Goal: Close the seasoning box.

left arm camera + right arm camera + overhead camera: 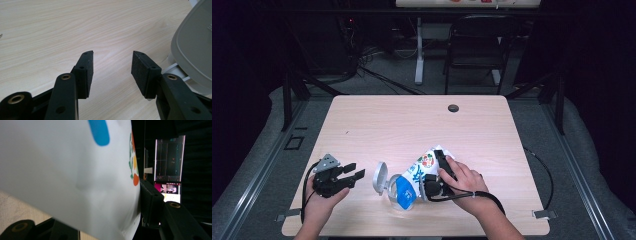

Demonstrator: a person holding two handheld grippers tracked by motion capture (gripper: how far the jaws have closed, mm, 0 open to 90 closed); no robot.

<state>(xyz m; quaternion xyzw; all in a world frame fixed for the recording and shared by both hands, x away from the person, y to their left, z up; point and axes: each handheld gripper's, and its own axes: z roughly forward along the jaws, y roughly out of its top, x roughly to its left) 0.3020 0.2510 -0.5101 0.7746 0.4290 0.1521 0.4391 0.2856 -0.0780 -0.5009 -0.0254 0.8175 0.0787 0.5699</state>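
A white soft pack of wipes [419, 172] with blue, green and orange print lies tilted near the front middle of the wooden table [412, 125]. Its grey flip lid [380, 178] stands open at the pack's left end. My right gripper [438, 162] is shut on the pack across its width, one black jaw lying over the top. In the right gripper view the pack [62, 170] sits between the jaws, and the right pad [149, 202] presses its side. My left gripper [354, 172] is open, just left of the lid. In the left gripper view its pads [87, 72] hold nothing, with the lid [195, 50] at the right.
A round cable hole [453, 108] sits near the table's far edge. A black chair [477, 40] and a white leg stand beyond the table. The right gripper's cable [544, 172] loops off the table's right edge. Bare wood spreads across the far half.
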